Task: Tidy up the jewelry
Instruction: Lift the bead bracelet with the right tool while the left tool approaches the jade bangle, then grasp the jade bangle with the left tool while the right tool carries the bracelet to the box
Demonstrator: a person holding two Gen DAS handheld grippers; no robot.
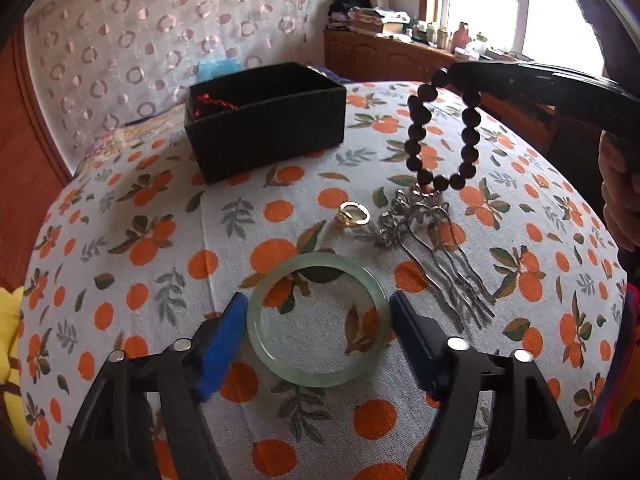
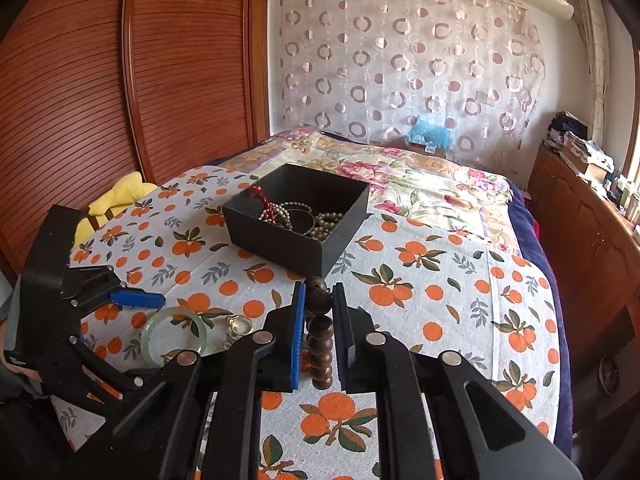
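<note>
A pale green jade bangle lies flat on the orange-print cloth. My left gripper spans it, its blue pads against the bangle's two sides. In the right wrist view one blue finger of that gripper shows beside the bangle. My right gripper is shut on a dark wooden bead bracelet, which hangs in the air as a loop above the table. The black box holds pearl strands and a red cord.
A gold ring and a silver hair comb lie beyond the bangle. A person's hand holds the right gripper. A yellow cushion sits at the left, a flowered bedspread behind, and wooden cabinets at the right.
</note>
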